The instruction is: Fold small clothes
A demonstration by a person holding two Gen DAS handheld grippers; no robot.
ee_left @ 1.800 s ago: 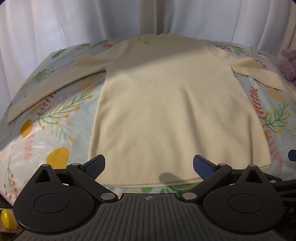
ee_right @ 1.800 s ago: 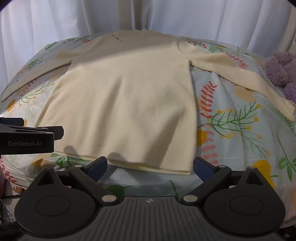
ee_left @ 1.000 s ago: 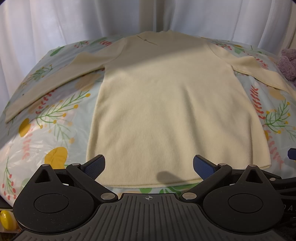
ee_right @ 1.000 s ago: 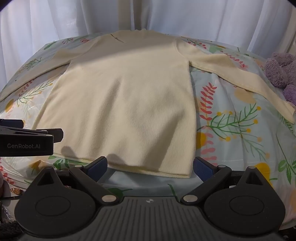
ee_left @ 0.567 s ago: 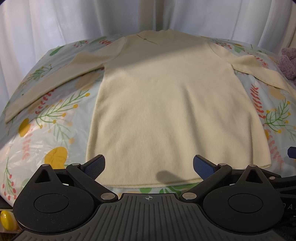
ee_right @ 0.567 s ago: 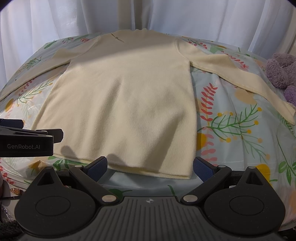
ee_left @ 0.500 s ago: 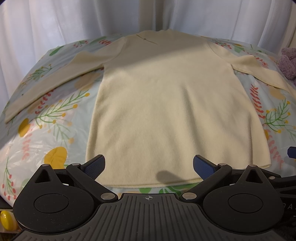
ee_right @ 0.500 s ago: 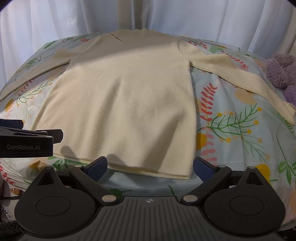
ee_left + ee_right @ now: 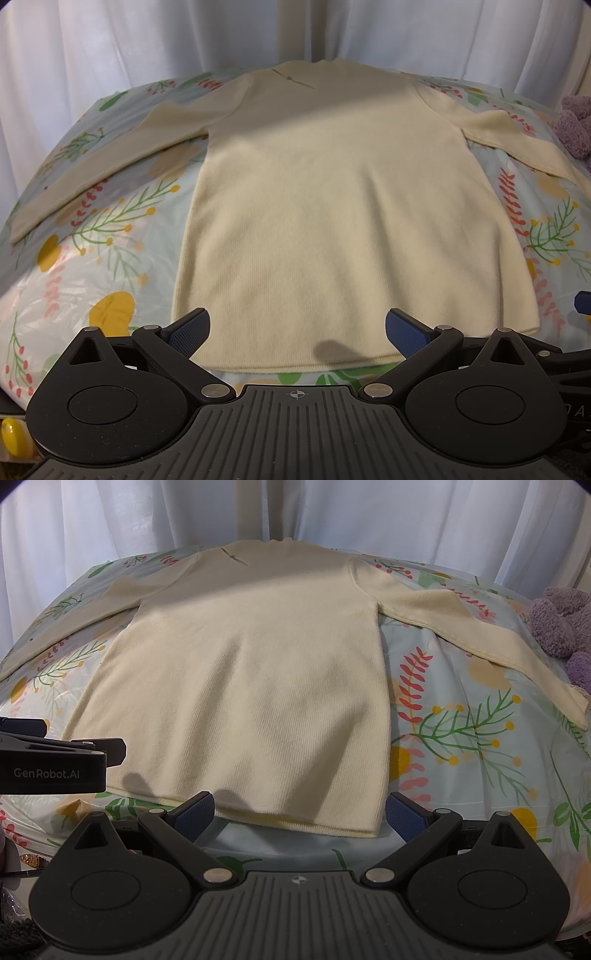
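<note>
A cream long-sleeved sweater (image 9: 332,206) lies flat on a floral sheet (image 9: 110,258), collar far, hem near, both sleeves spread out to the sides. It also shows in the right wrist view (image 9: 258,679). My left gripper (image 9: 297,332) is open and empty, hovering just in front of the hem. My right gripper (image 9: 299,812) is open and empty, over the hem's right part. The left gripper's body (image 9: 55,760) shows at the left edge of the right wrist view.
White curtains (image 9: 147,44) hang behind the bed. A purple plush toy (image 9: 565,627) lies at the right, beyond the right sleeve's cuff. The floral sheet (image 9: 480,738) shows on both sides of the sweater.
Both grippers have shifted only slightly; the sweater lies as before. Both stay open.
</note>
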